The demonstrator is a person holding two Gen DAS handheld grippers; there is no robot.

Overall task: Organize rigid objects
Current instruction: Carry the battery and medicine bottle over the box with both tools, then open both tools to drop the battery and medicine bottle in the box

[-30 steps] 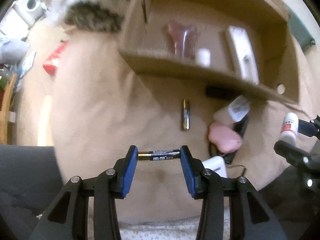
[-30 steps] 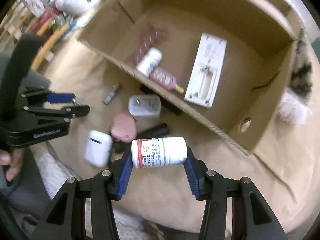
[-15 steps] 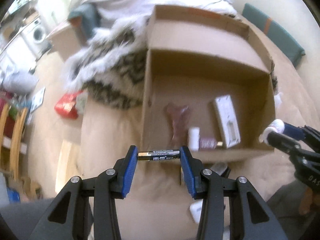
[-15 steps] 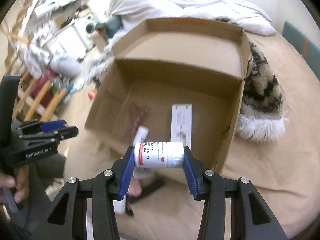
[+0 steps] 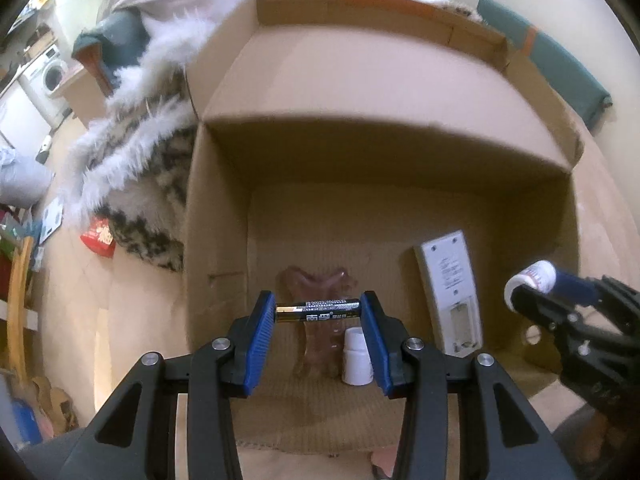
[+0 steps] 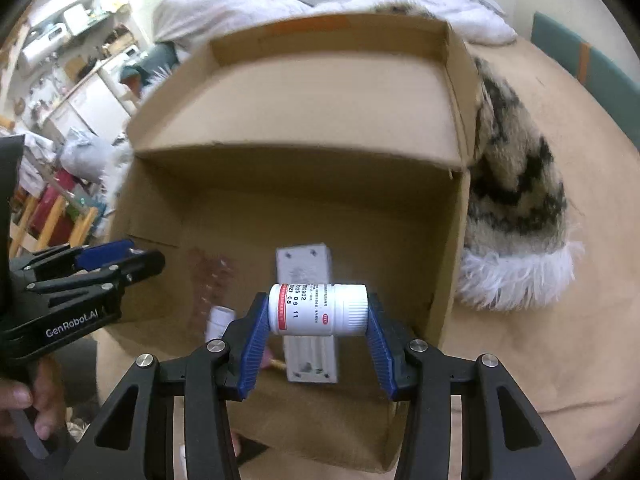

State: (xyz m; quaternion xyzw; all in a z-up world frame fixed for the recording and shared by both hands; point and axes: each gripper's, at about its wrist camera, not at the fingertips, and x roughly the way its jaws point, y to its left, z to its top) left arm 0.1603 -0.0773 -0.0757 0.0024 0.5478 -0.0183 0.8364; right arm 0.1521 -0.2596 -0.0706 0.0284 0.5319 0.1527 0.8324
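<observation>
Battery (image 5: 318, 311) sits crosswise, clamped end to end in the left gripper (image 5: 319, 316), above the near left part of the cardboard box (image 5: 216, 208); the right gripper (image 6: 318, 316) pinches a white pill bottle (image 6: 318, 309) by its ends over the near right part. Both look ready to drop. Lower each one close to the box floor before opening, aiming for bare cardboard away from the white remote (image 5: 450, 288), the small white bottle (image 5: 357, 356) and the pink tube (image 5: 320, 292), so nothing rolls or bounces.
</observation>
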